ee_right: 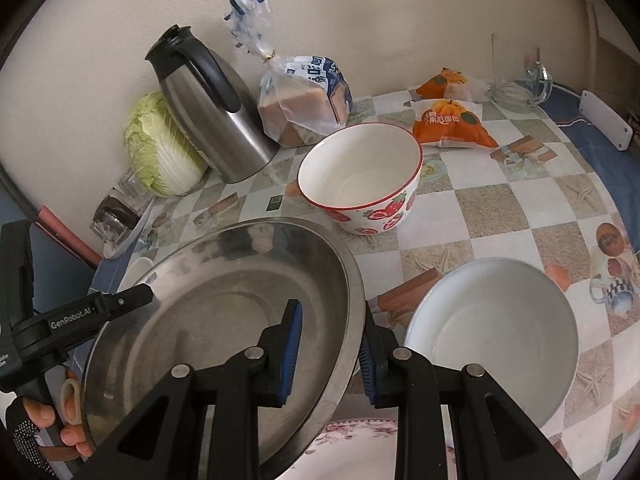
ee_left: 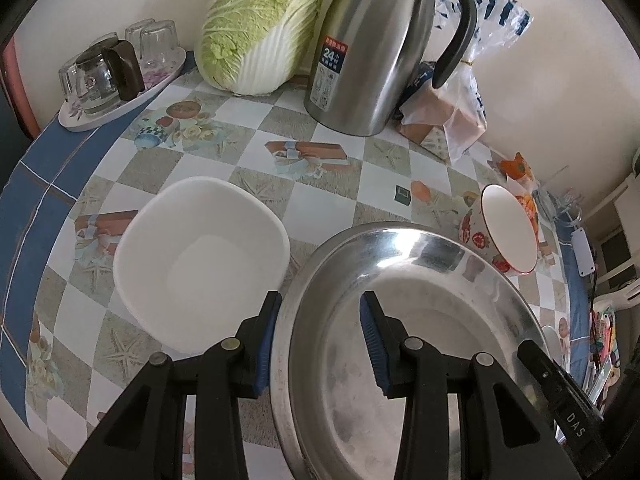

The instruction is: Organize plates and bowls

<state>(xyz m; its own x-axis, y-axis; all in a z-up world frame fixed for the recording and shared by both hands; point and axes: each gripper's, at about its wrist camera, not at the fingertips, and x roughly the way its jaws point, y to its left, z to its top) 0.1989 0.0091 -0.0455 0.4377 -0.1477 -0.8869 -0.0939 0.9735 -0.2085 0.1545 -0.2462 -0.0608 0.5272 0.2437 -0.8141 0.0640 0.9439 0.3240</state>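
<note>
Clearly both grippers are busy with one thing: the steel basin (ee_left: 400, 320) hangs between them, the left gripper (ee_left: 318, 340) pinching its rim on one side with one pad outside the wall and one inside, the right gripper (ee_right: 332, 354) pinching the opposite rim the same way; the basin seems lifted rather than resting, though I cannot be sure its underside is off the tablecloth (ee_right: 500, 208).

As for progress, I'd say the sorting is at an early stage; nothing looks nested yet. Just left of the left gripper sits a white square bowl (ee_left: 200, 264), empty; ahead of the right gripper stands a strawberry-patterned bowl (ee_right: 360, 184), also empty; just right of that gripper lies a plain white round bowl (ee_right: 492, 332); under the right gripper a floral-edged plate (ee_right: 352, 436) peeks out, mostly hidden. My guess is the basin is headed onto or beside one of these.

Counted: one steel basin, three bowls, one plate that I can see. Beyond them, one thermos jug (ee_left: 372, 52), one napa cabbage (ee_left: 256, 28), one bagged bread loaf (ee_right: 304, 100), two orange snack packets (ee_right: 452, 124).
</note>
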